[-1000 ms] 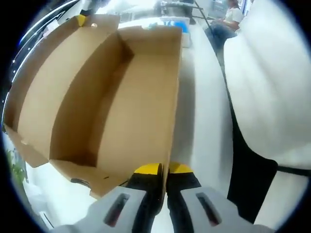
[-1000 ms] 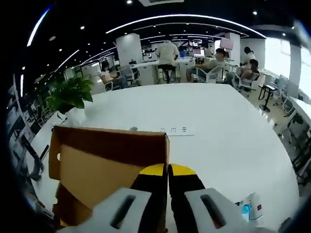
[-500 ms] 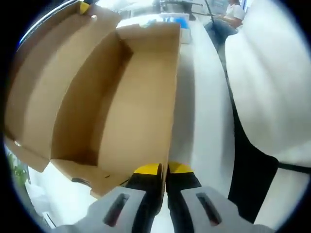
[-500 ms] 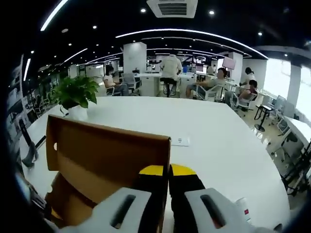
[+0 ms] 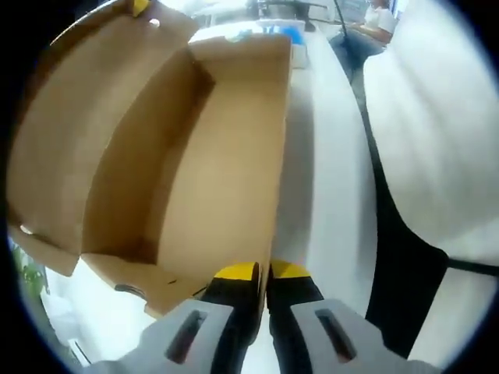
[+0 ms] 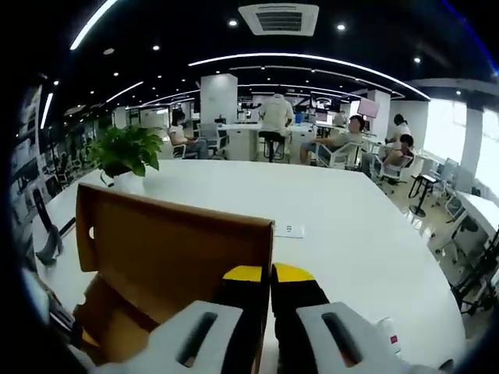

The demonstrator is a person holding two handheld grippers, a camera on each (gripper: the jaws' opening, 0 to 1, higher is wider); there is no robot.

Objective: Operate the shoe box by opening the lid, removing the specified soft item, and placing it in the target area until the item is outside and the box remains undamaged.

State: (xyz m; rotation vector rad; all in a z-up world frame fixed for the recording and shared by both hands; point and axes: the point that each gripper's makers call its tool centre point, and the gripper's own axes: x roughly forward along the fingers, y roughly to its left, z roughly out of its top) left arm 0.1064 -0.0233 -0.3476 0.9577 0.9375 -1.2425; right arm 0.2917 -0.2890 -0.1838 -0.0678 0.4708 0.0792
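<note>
Your brown cardboard shoe box (image 5: 156,156) is open and looks empty. Your left gripper (image 5: 262,273) pinches its wall; your right gripper (image 6: 270,274) pinches the lid (image 6: 179,241).

In the left gripper view we look steeply down, close, into the open box (image 5: 179,156) at frame left. In the right gripper view we face level across the bench (image 6: 343,226), the lid (image 6: 171,241) near at lower left. Both share box and bench.
</note>
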